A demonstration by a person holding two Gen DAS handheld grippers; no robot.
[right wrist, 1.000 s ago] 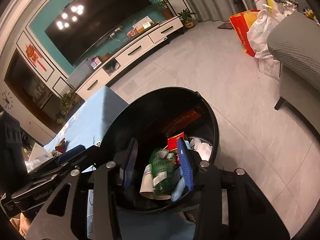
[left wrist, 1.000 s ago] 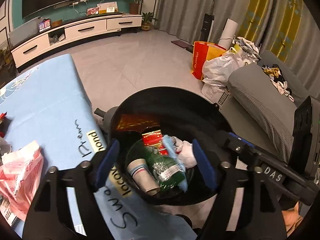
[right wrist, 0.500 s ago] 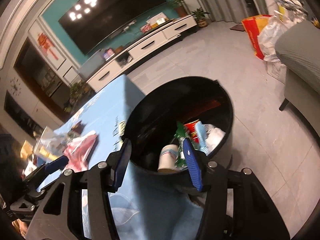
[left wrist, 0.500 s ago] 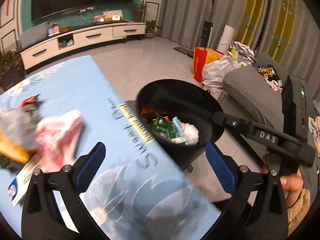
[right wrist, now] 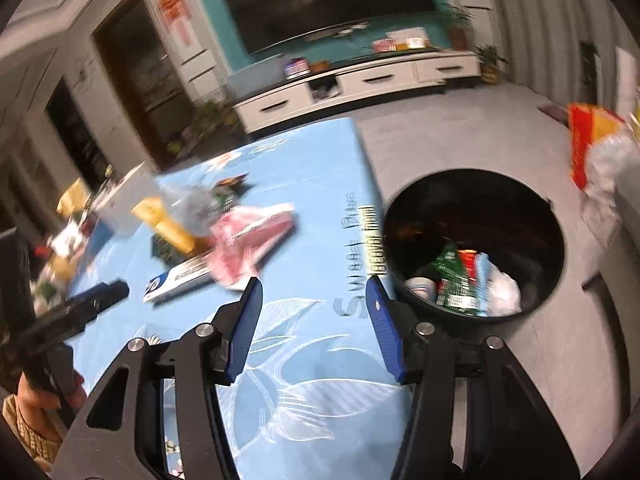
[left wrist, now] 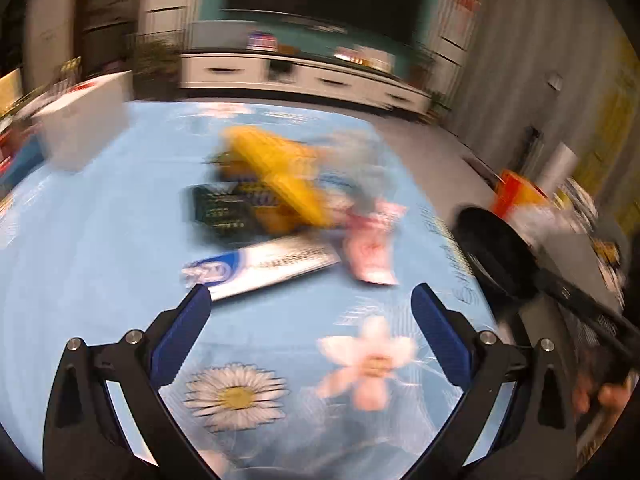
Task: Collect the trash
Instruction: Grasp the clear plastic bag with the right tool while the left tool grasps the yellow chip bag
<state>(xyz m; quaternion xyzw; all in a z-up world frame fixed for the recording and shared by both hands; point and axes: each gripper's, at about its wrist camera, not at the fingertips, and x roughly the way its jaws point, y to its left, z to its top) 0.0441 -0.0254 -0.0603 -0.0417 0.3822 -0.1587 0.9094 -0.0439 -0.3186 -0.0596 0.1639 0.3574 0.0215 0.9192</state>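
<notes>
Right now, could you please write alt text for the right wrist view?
An empty, open hand-held gripper hovers over a blue floral tablecloth; wrappers and a toothpaste box lie ahead, and a black trash bin holding litter stands right of the table.

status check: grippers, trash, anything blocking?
Left gripper open, empty, right gripper open, empty. Toothpaste box, pink wrapper, yellow packet on table; bin part-filled. Nothing blocking.

I can read little here. On the blue tablecloth [right wrist: 320, 344], along the edge beside the black bin [right wrist: 480, 200], large dark letters start with "Sweet"; the yellow strip [right wrist: 370, 236] next to them carries print too blurred to read. The white and blue box [left wrist: 260, 266] shows only a smeared logo.
</notes>
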